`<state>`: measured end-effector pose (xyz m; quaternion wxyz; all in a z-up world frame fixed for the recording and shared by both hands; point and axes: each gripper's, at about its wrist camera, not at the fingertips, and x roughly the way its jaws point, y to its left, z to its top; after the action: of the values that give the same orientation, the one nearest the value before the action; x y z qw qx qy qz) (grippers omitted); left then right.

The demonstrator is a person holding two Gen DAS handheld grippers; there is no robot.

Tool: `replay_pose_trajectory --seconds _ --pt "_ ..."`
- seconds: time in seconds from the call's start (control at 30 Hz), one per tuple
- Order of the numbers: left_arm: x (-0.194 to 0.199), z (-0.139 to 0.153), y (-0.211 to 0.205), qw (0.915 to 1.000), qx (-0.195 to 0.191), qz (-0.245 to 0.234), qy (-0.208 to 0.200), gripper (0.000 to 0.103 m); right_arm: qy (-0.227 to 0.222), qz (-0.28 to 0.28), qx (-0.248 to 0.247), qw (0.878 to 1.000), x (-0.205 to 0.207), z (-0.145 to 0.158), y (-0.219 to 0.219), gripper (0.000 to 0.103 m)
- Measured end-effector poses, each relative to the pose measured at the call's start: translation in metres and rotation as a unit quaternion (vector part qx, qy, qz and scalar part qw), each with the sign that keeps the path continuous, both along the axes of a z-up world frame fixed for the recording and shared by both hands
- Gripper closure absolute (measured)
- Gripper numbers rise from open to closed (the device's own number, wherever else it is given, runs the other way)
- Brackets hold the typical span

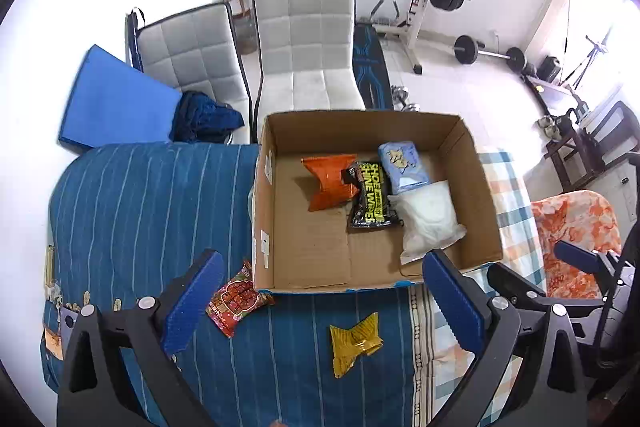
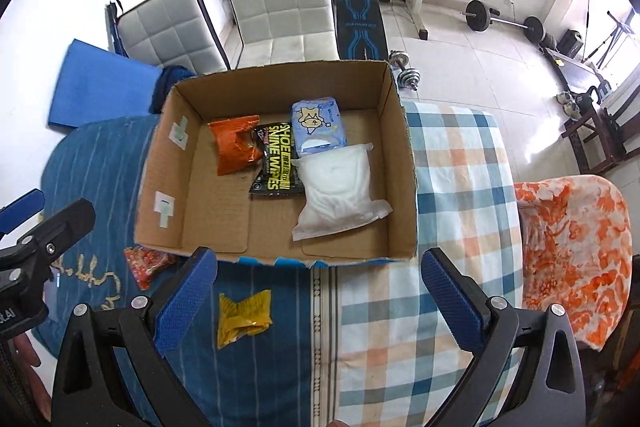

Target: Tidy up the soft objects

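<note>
So the bed [image 1: 132, 211] carries everything here, with a blue striped cover on its left part and a checked sheet [image 2: 460, 187] on its right. The cardboard box [image 1: 478, 187] sits toward the far edge, roughly mid-width. Four soft packs are already inside, bunched toward the box's far right corner: a white pouch [image 1: 430, 223], a pale blue tissue pack [image 1: 404, 167], a black shoe wipes pack [image 1: 370, 195] and an orange packet [image 1: 330, 187].

Two are left out on the striped cover, so I'd say we're about two thirds through and between picks. The red snack packet [image 1: 238, 301] lies just beside the box's near left corner, maybe touching the wall, hard to tell through the fisheye. The yellow wrapper [image 1: 354, 341] lies a bit nearer the bed's near edge, apart from the box.

The left gripper [image 1: 320, 303] hovers with its jaws wide apart and nothing between them. The right gripper [image 2: 316, 299] is the same, spread wide and empty.

Next move, I reckon: drop one gripper onto the yellow wrapper, since it's between both sets of fingers already. It's crinkly and thin, so the fingers need to come down low against the cover and pinch the bunched middle. Then lift it over the near wall into the bare left half.
</note>
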<state>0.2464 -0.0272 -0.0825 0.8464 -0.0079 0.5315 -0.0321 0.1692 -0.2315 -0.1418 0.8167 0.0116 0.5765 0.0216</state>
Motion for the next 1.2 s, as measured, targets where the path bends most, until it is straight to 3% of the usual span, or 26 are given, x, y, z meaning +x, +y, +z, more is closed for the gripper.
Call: replay_pose_trajectory --seconds 0.2,0.33,0.5,0.57,0.63,0.77,0.9,0.97,1.07,1.1,1.2 --pt "-0.014 0.017 0.001 0.9997 -0.002 -0.001 -0.023 0.001 -0.010 -0.003 0.015 1.000 -0.017 0.015 -0.001 0.000" --pt "-0.022 0.010 0.018 0.9997 -0.009 0.019 -0.013 0.001 0.007 -0.004 0.032 0.999 -0.028 0.006 0.001 0.000" --pt "-0.047 -0.026 0.057 0.9974 0.002 0.067 0.027 0.001 0.087 -0.018 0.070 0.994 -0.046 -0.054 0.014 0.000" --pt "-0.059 -0.051 0.078 0.9942 0.013 0.091 0.057 0.001 0.131 -0.036 0.105 0.985 -0.051 -0.090 0.021 0.000" --pt "-0.068 -0.077 0.097 0.9886 0.022 0.118 0.091 0.001 0.178 -0.072 0.143 0.971 -0.055 -0.128 0.028 0.000" --pt "-0.086 -0.114 0.132 0.9767 0.022 0.166 0.134 0.001 0.226 -0.158 0.203 0.940 -0.058 -0.186 0.037 0.001" --pt "-0.097 -0.136 0.152 0.9690 0.033 0.190 0.154 0.001 0.241 -0.208 0.227 0.920 -0.057 -0.221 0.053 0.009" --pt "-0.098 -0.144 0.157 0.9668 0.040 0.192 0.164 0.001 0.243 -0.218 0.221 0.919 -0.055 -0.232 0.063 0.017" --pt "-0.094 -0.154 0.157 0.9665 0.055 0.177 0.178 0.001 0.253 -0.221 0.201 0.920 -0.055 -0.243 0.073 0.036" --pt "-0.091 -0.157 0.156 0.9671 0.057 0.170 0.181 0.001 0.259 -0.219 0.199 0.920 -0.053 -0.246 0.074 0.051" --pt "-0.078 -0.166 0.150 0.9698 0.056 0.135 0.196 0.001 0.276 -0.199 0.192 0.921 -0.059 -0.252 0.074 0.056"
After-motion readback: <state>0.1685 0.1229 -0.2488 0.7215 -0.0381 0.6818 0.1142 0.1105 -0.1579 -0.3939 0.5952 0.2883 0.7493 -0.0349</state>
